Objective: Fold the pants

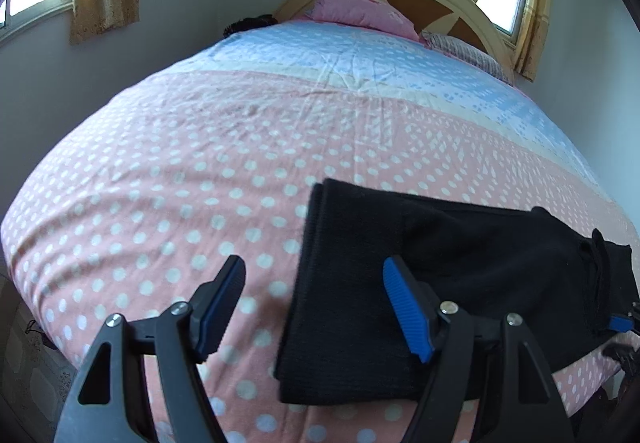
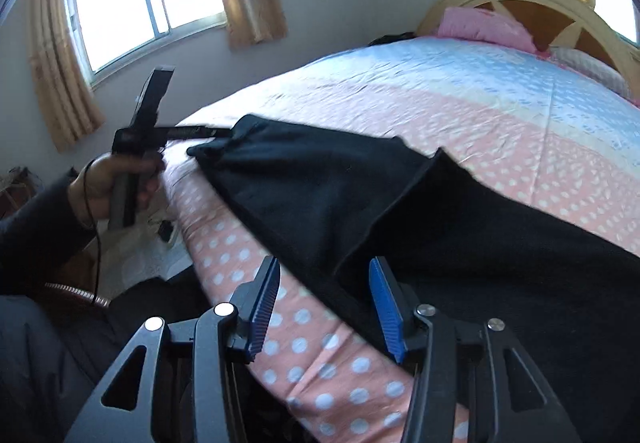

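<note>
On the polka-dot bedspread [image 1: 160,203] the black pants [image 1: 400,263] lie part-folded near the edge, my left gripper [image 1: 314,307] and right gripper [image 2: 324,307] gaping empty, so I risk pinching sheet along with cloth.

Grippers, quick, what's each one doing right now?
Left gripper: open, holding nothing, at the black pants' edge.
Right gripper: open, holding nothing, over the pants.
</note>
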{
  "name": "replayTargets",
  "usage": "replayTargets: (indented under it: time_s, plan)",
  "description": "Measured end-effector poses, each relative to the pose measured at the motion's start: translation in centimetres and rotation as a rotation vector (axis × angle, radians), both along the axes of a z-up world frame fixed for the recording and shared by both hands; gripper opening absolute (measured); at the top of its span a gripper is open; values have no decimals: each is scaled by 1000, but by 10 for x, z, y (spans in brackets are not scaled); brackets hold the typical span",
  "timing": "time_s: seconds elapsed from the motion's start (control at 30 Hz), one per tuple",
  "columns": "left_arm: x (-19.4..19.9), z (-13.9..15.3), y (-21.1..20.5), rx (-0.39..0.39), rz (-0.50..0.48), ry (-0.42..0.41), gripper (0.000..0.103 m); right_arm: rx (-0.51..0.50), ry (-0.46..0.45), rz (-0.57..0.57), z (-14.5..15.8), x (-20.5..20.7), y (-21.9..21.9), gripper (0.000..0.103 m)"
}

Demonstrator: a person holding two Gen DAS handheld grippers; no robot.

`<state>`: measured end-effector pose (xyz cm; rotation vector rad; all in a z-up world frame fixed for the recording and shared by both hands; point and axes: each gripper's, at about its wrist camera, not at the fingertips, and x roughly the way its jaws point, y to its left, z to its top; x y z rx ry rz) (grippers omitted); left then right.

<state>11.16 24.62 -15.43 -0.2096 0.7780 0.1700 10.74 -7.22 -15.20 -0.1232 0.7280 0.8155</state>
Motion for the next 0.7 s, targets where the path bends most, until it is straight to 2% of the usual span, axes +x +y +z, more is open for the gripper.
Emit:
replayTargets:
  time_s: [0.07,0.13,0.17,0.2,0.27,0.33,0.47,0.6,0.7]
  plan:
    - [0,-2,6,-17,10,1,80,10,2,-17,-3,5,1,49]
    - [2,-8,8,-44,6,19,80,31,43,11,-11,10,10,49]
    - [2,-10,9,-59,4,20,80,-4,76,31,-21,12,19,51]
    - [1,-12,9,-76,2,13,80,-36,53,36,-21,10,24,52]
    - [1,-12,8,-75,-2,3,80,-56,57,52,-13,7,26,52]
    - [1,-11,6,-70,-17,4,80,-26,65,55,-5,5,19,52]
    - [0,-12,4,-98,-43,0,78,45,5,-40,10,-2,-16,53]
    - [2,-13,-7,-89,-77,7,64,83,-10,-101,15,-10,-45,54]
    - [3,-14,-7,-103,-81,7,61,94,-12,-115,17,-14,-53,54]
